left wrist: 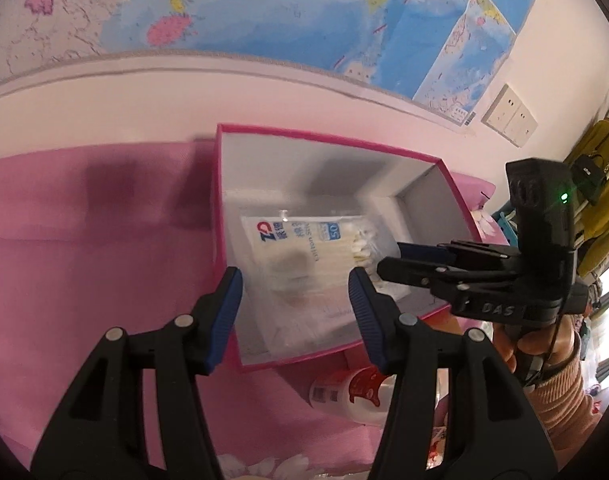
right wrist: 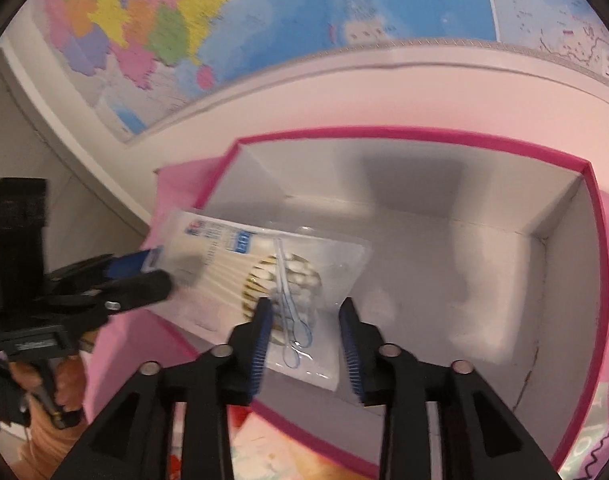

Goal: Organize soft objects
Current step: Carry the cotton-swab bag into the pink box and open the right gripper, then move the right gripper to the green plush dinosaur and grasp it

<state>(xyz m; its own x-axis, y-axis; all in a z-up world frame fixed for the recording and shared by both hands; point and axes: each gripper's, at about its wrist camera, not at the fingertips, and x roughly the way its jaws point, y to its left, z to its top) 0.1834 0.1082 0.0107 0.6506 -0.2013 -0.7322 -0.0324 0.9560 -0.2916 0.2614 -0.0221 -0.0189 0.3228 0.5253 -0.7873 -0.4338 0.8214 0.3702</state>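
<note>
Pink bedding (left wrist: pixel 84 264) under a wall map (left wrist: pixel 264 12). My left gripper (left wrist: pixel 295 312) has its jaws apart above the pink box (left wrist: pixel 328 140). Swab packet (right wrist: pixel 264 276) tilts over the box rim, sticks' long axis running toward the right gripper (right wrist: pixel 304 344), also parted; the packet's far end appears pinched.

**Glossy film, matt card, ribbed plastic**

The swab pack (right wrist: pixel 264 276) is clear, shiny plastic film with a printed paper-like panel; cotton tips show through it. The box (left wrist: pixel 324 140) looks like stiff card, matt white inside with a smooth magenta rim. Under it lies pink cloth (left wrist: pixel 84 260), soft and matt. Both claws, left (left wrist: pixel 296 312) and right (right wrist: pixel 306 344), are matt black plastic with ribbed blue pads (left wrist: pixel 230 312) and small metal pins. The bottle (left wrist: pixel 352 396) is glossy white plastic. The wall map (left wrist: pixel 264 8) is smooth printed paper.
</note>
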